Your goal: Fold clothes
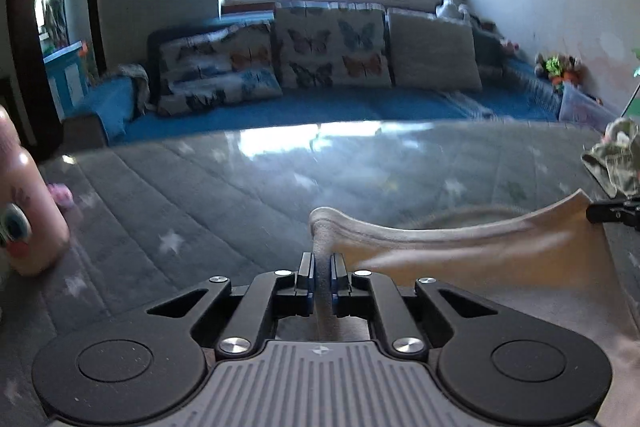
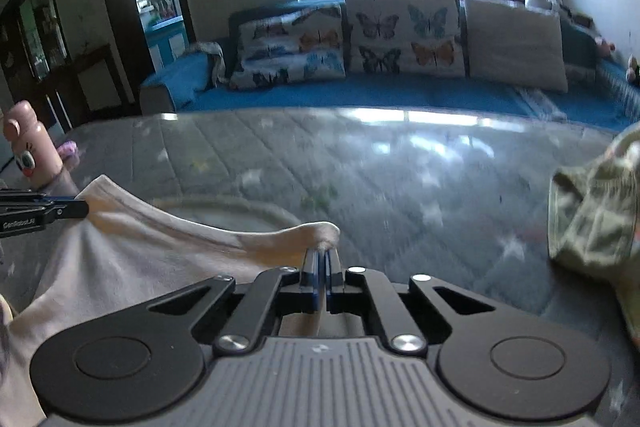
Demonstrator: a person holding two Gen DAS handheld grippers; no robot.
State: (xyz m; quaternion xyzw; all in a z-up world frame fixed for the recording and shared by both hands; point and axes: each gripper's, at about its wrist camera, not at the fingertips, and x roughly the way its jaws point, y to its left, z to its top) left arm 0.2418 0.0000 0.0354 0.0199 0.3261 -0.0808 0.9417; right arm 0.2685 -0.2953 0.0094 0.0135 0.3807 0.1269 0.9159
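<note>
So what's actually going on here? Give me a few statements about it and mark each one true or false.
1. Both grippers, left and right, are pinching the same pale garment. True.
2. The garment lies folded flat on the grey quilted cover. False: it hangs stretched between the two grippers.
3. A pink bottle stands at the left of the cover. True.
4. The sofa cushions show a flower print. False: they show butterflies.
5. A crumpled green patterned cloth lies to the right. True.
</note>
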